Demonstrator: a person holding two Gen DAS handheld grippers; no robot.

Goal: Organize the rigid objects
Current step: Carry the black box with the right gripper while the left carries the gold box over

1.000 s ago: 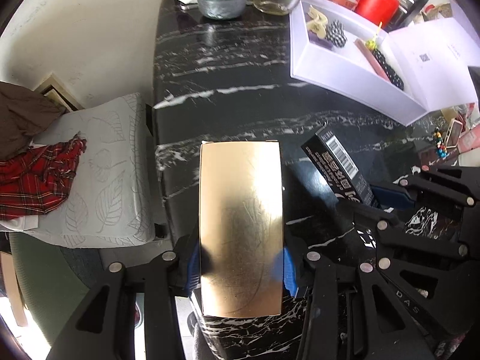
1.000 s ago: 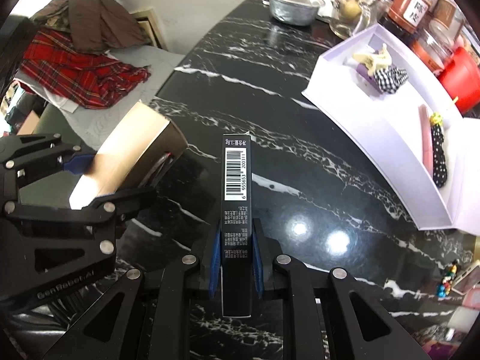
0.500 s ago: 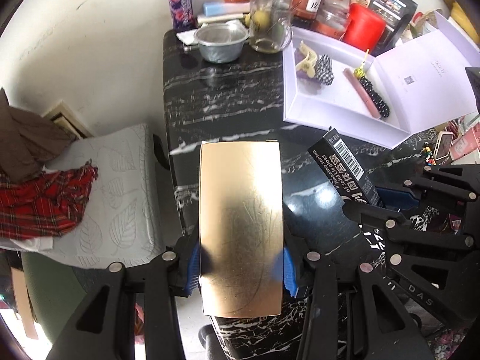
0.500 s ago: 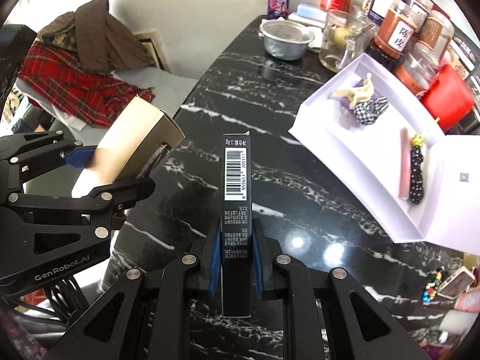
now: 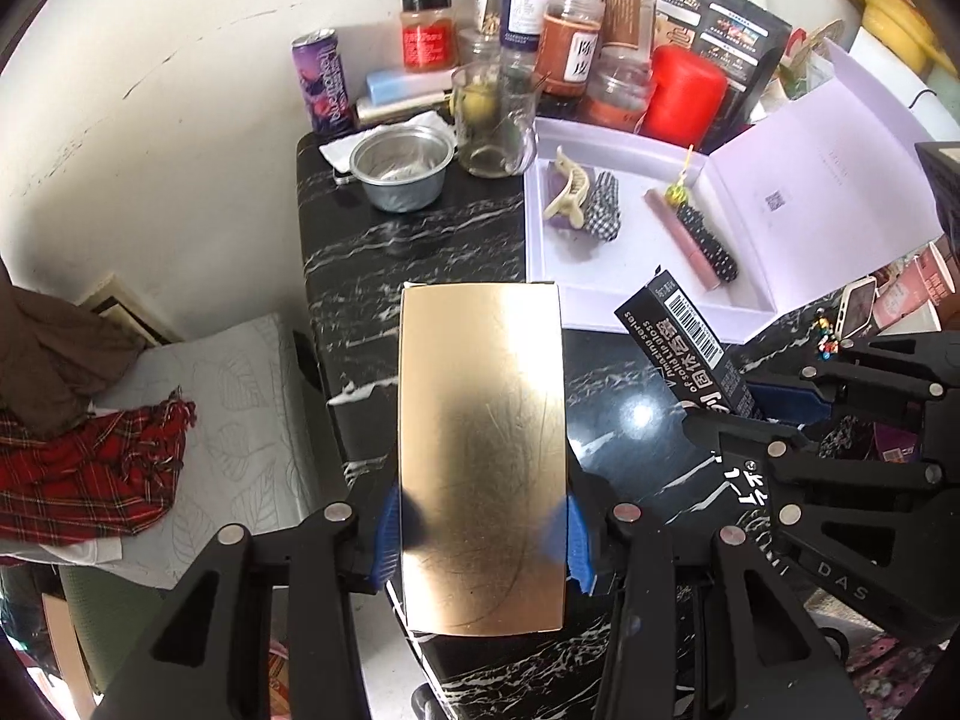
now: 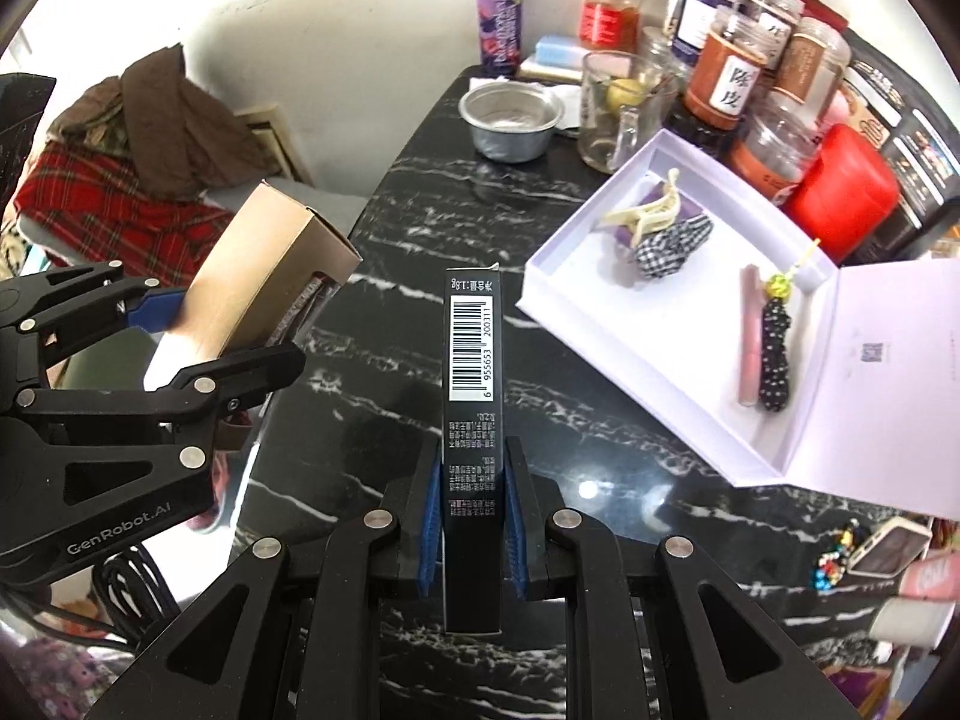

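Now the left gripper [image 5: 483, 531] is squeezing a gold box [image 5: 483, 450] between its blue pads [image 5: 387, 534]. The gold box is up in the air over the near left edge of the black table [image 5: 414, 252]. It sticks out far past the fingers. From the right camera you can see its far end is open, with dark stuff inside.

The right gripper [image 6: 471, 525] is pinching a thin black box [image 6: 471, 372], one blue pad on each side. The black box has a white barcode on top. It is also held up over the table, just right of the gold box, and the two are not touching.

Far to the right on the table sits a white tray [image 6: 576, 246] with its lid open. Inside it are a cream hair clip [image 6: 648, 213], a checked clip [image 6: 669, 246], a pink stick [image 6: 749, 336] and a dotted black clip [image 6: 775, 351].

At the far end are a metal bowl [image 5: 402, 165], a glass cup [image 5: 495, 120], a purple can [image 5: 321, 84], a red tin [image 5: 684, 96] and some jars [image 5: 567, 42].

To the left, off the table, lies a red plaid cloth [image 5: 84, 474] on a gray cushion [image 5: 240, 396].
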